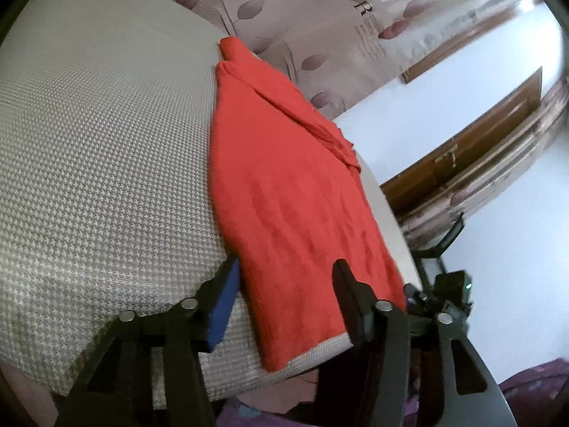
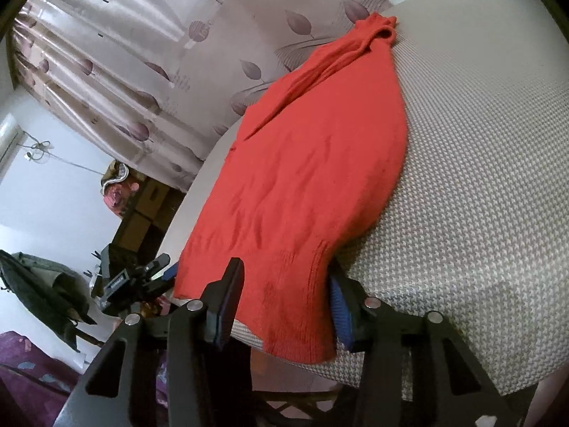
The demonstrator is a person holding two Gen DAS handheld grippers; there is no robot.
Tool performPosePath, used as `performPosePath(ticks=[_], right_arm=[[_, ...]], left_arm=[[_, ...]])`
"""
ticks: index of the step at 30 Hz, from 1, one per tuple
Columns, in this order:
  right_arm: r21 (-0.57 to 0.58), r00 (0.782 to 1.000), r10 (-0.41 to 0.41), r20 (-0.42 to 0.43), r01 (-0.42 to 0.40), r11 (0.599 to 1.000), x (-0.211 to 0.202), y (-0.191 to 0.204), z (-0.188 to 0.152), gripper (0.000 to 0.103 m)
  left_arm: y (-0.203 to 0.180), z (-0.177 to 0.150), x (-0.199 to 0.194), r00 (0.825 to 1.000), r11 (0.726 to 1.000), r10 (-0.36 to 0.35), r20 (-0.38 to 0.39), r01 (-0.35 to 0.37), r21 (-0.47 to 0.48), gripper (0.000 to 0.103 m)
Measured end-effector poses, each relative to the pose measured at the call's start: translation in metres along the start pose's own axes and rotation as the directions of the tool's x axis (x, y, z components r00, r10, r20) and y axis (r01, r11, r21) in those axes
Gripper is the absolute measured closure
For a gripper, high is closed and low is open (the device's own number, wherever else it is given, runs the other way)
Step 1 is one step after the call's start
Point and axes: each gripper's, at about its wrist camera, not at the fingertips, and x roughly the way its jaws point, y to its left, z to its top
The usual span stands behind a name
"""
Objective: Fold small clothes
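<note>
Table under grey houndstooth cloth, red sweater lying flat along its edge

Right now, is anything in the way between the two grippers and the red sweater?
No, nothing visible is. The red sweater lies on the checked cloth, and its near hem already sits between the fingers of the right gripper and the left gripper.

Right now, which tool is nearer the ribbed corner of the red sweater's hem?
Right. The right tool straddles the ribbed corner, one finger on each side, pads not pinching it. The left tool sits at the opposite end of the hem.
</note>
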Motion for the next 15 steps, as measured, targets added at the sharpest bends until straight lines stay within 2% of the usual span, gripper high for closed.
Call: performPosePath(ticks=[3, 5, 8, 9, 10, 11, 13, 15], right_arm=[[0.027, 1.000, 0.026, 0.001, -0.026, 0.999, 0.000, -0.006, 0.001, 0.059], [0.039, 0.999, 0.041, 0.005, -0.041, 0.998, 0.000, -0.009, 0.001, 0.058], [0.033, 0.999, 0.040, 0.015, -0.041, 0.999, 0.001, -0.008, -0.001, 0.058], [0.035, 0.999, 0.045, 0.026, -0.046, 0.998, 0.000, -0.009, -0.002, 0.058], [0.033, 0.999, 0.043, 0.028, -0.044, 0.998, 0.000, -0.008, -0.003, 0.058], [0.026, 0.999, 0.036, 0.027, -0.036, 0.999, 0.001, -0.007, -0.004, 0.058], [0.018, 0.999, 0.027, 0.024, -0.028, 0.999, 0.001, -0.004, -0.004, 0.057], [0.037, 0.999, 0.049, 0.015, -0.049, 0.998, 0.000, -0.007, -0.003, 0.056]], left_arm=[[-0.005, 0.002, 0.002, 1.000, 1.000, 0.013, -0.008, -0.013, -0.017, 0.040], [-0.012, 0.002, 0.004, 0.999, 0.999, 0.049, -0.018, -0.049, 0.020, 0.040], [-0.016, 0.000, 0.006, 0.996, 0.995, 0.089, -0.013, -0.088, 0.036, 0.046], [-0.016, 0.000, 0.007, 0.995, 0.995, 0.100, -0.014, -0.099, 0.028, 0.060], [-0.014, 0.000, 0.011, 0.994, 0.994, 0.110, -0.027, -0.110, 0.014, 0.086], [-0.008, -0.002, 0.015, 0.992, 0.993, 0.121, -0.048, -0.121, -0.010, 0.096], [0.003, -0.005, 0.014, 0.996, 0.994, 0.078, -0.032, -0.080, -0.071, 0.097], [0.004, -0.006, 0.014, 0.997, 0.994, 0.071, -0.023, -0.073, -0.081, 0.097]])
